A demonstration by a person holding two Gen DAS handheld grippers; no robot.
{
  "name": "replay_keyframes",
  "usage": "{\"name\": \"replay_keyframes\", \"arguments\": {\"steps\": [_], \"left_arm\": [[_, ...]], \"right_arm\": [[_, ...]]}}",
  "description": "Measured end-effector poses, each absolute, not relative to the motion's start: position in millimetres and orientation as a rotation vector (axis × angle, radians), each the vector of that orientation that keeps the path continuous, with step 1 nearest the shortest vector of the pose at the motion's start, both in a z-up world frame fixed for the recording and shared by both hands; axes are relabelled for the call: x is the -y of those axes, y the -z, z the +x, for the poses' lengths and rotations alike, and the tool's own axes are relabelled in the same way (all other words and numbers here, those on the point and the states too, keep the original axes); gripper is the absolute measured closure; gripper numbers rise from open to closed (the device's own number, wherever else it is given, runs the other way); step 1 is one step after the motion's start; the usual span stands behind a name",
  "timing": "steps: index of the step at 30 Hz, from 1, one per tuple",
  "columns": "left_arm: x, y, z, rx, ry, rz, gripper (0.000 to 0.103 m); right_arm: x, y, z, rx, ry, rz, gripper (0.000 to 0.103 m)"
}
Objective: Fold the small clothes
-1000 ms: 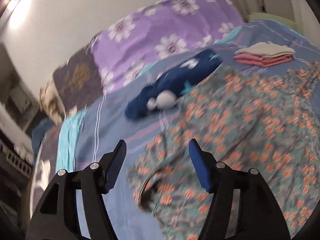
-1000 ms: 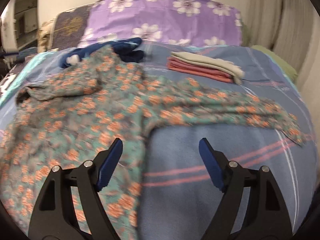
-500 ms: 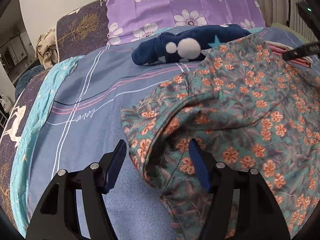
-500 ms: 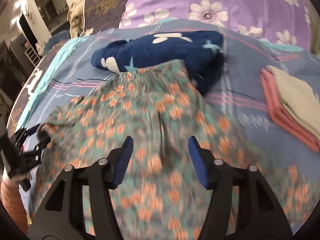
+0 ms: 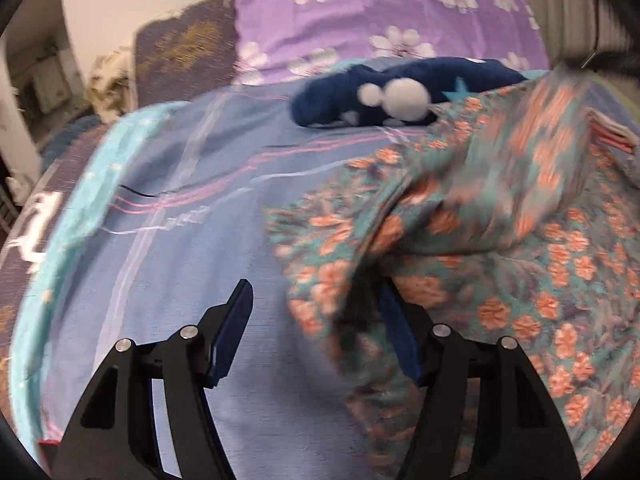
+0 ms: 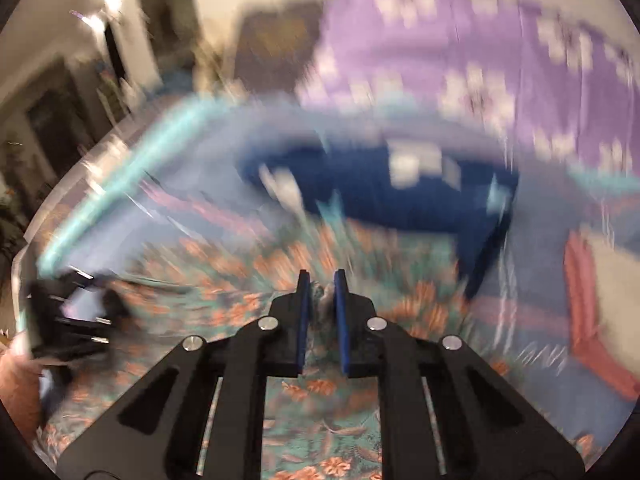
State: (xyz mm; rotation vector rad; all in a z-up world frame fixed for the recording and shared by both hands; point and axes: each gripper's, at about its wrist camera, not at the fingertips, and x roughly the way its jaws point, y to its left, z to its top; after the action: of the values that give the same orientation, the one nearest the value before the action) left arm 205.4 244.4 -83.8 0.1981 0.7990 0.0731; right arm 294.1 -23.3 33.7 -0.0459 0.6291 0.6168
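Note:
A teal garment with orange flowers (image 5: 500, 208) lies on the blue bedspread (image 5: 180, 240); its far part is lifted. My left gripper (image 5: 316, 320) is open, with the garment's near-left edge draped between its fingers and over the right finger. In the blurred right wrist view my right gripper (image 6: 321, 292) is shut on a bunch of the floral garment (image 6: 320, 436), with cloth showing between the blue pads. The left gripper shows at the left edge of that view (image 6: 68, 320).
A dark blue garment with white spots (image 5: 400, 92) lies behind the floral one; it also shows in the right wrist view (image 6: 400, 192). A folded pink and beige stack (image 6: 600, 304) sits at the right. Purple flowered pillows (image 5: 380, 20) line the bed's head.
My right gripper has shut on the floral garment and is moving fast, lifting its far part. The garment's near edge has shifted onto my left gripper's right finger.

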Motion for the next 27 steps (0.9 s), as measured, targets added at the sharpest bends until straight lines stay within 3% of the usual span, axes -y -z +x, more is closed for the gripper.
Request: {"name": "replay_keyframes", "arguments": {"steps": [4, 9, 12, 15, 20, 24, 27], "left_arm": [[-254, 83, 194, -0.794, -0.108, 0.195, 0.038], [-262, 90, 182, -0.807, -0.104, 0.153, 0.038], [-260, 87, 177, -0.802, -0.107, 0.156, 0.038], [-257, 84, 172, -0.807, -0.11, 0.169, 0.038], [-256, 82, 165, -0.799, -0.105, 0.168, 0.038], [-259, 86, 166, -0.805, -0.107, 0.153, 0.038], [-260, 87, 170, -0.809, -0.109, 0.144, 0.038]], "right_arm": [[70, -49, 232, -0.537, -0.746, -0.095, 0.089], [109, 33, 200, -0.799, -0.612, -0.166, 0.077], [148, 69, 201, -0.919, -0.51, 0.022, 0.075], [172, 69, 206, -0.924, -0.466, 0.22, 0.073], [156, 60, 237, -0.928, -0.486, 0.364, 0.061], [112, 63, 261, -0.972, -0.486, 0.241, 0.046], [99, 80, 277, -1.025, -0.432, 0.197, 0.042]]}}
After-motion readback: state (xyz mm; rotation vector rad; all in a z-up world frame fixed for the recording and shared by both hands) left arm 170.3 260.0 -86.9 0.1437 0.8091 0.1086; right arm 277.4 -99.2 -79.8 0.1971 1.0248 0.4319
